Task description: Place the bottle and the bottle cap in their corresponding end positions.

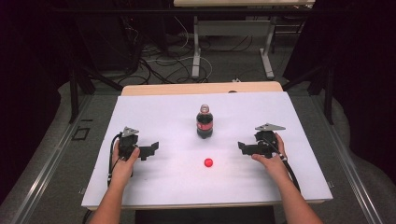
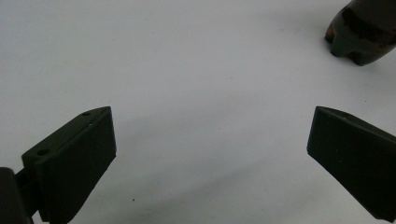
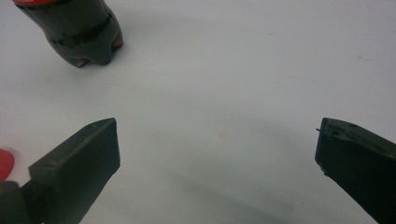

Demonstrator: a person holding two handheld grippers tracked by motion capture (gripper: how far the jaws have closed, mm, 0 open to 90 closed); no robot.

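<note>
Both grippers rest wide open and empty on the white table [image 1: 154,186], the left gripper [image 1: 150,150] at the left, the right gripper [image 1: 243,147] at the right. Between them, farther off, stands the cola bottle [image 1: 204,122], upright, apparently uncapped. Its red cap [image 1: 208,162] lies nearer, just right of centre, so the right gripper looks slightly closer.

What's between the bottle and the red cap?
Nothing: in the high view, bare white table separates the upright bottle from the cap, which lies nearer the person.
</note>
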